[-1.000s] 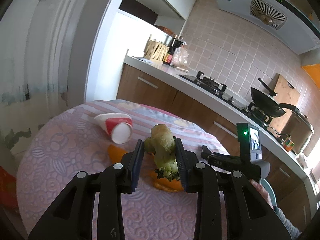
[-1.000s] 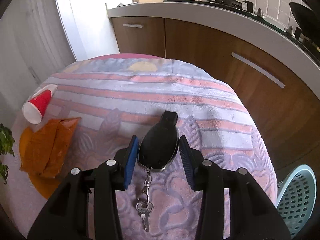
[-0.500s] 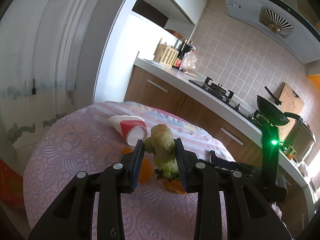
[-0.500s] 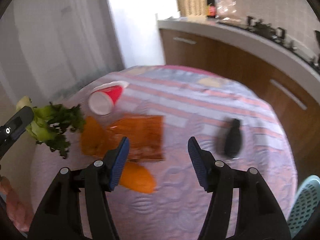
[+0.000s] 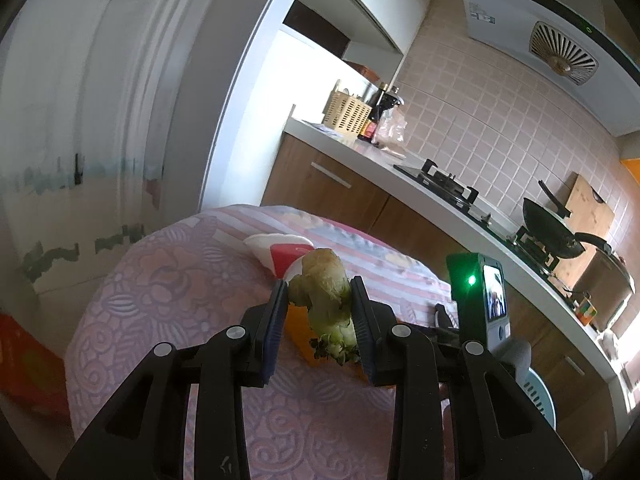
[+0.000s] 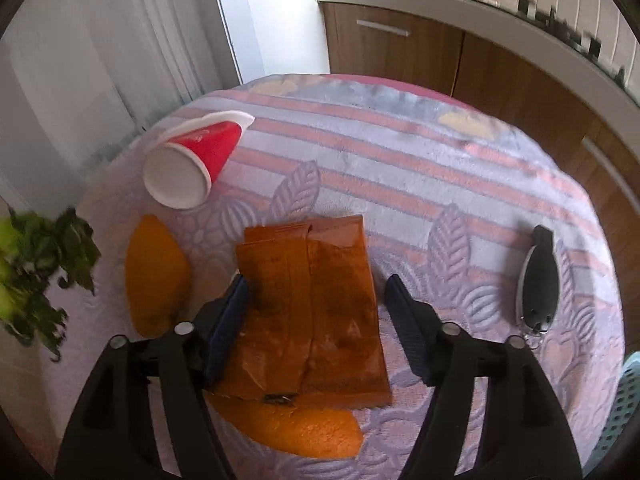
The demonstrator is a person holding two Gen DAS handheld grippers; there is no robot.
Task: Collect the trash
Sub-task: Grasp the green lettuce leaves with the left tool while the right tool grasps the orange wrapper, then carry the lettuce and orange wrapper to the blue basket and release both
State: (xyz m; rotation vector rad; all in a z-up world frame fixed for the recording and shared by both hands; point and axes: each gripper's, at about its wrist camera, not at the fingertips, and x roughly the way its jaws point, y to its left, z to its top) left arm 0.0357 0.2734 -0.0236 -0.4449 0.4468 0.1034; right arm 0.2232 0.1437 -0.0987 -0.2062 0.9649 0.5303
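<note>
we've got the left gripper (image 5: 320,326) clamped on a vegetable stump (image 5: 325,296), pale and knobbly at the root end, green and frilly where it hangs below the pads, lifted clear of the table (image 5: 160,280). it looks firm and fibrous at the stalk, so that squeeze across the thick middle should keep it from slipping; the leafy end is floppy and no good to grab.

over on the right, the right gripper (image 6: 316,328) hangs with its jaws apart and nothing pressed between them, straddling a crumpled brown paper bag (image 6: 316,308) that lies flat on the cloth. we judge that's the next bit of trash. it looks light, thin and stained dark in patches, maybe greasy or damp, though we can't be sure from here. flat paper gives no edge to bite, so we'd pinch the raised folds near its top, where the creases stand up a little.

two pieces of orange peel (image 6: 156,276) lie beside and under the bag, curved, soft, easy to pinch by a rim. the red paper cup (image 6: 196,164) lies tipped over beyond, light and crushable. the black key fob (image 6: 538,280), well apart on the right, is no trash.
</note>
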